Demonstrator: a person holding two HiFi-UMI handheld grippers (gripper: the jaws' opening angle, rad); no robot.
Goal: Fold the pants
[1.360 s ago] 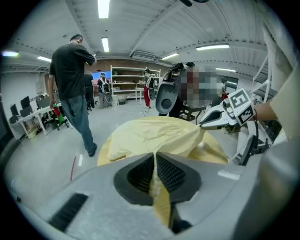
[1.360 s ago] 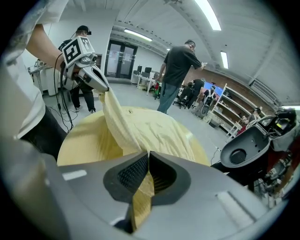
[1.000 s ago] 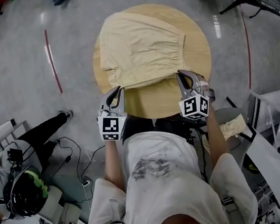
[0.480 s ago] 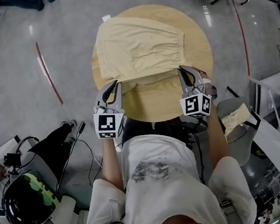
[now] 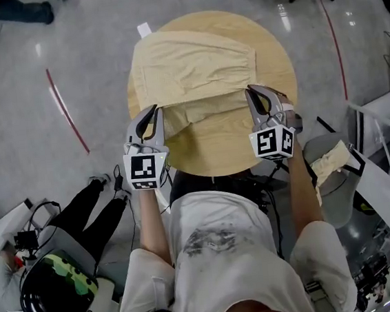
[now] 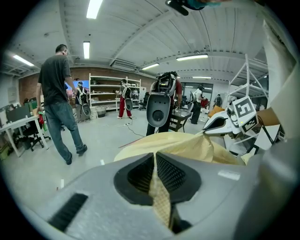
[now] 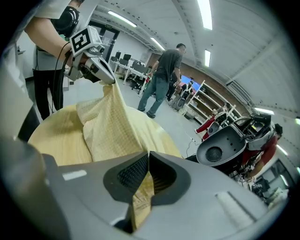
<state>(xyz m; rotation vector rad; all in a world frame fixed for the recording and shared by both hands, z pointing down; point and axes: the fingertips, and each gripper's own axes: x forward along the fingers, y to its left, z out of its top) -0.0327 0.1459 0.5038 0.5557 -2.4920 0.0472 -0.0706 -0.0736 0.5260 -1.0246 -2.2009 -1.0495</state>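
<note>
Pale yellow pants (image 5: 196, 68) lie across the round wooden table (image 5: 228, 145), their near edge lifted and carried away from me over the rest of the cloth. My left gripper (image 5: 154, 110) is shut on the near left corner of the pants (image 6: 159, 197). At the near right corner my right gripper (image 5: 252, 90) is likewise shut on the pants (image 7: 140, 197). Between the two grippers the held edge sags a little. Each gripper view shows cloth pinched between the dark ribbed pads, with the other gripper (image 6: 206, 132) (image 7: 110, 80) across the table.
A grey bin (image 5: 333, 186) with a pale cloth in it stands right of the table. A person in black (image 5: 84, 219) sits on the floor at the left. A walking person (image 6: 58, 98) and a grey machine (image 6: 159, 108) stand beyond the table.
Both grippers have moved away from me across the table, carrying the near edge of the pants with them. More bare wood shows at the table's near side.
</note>
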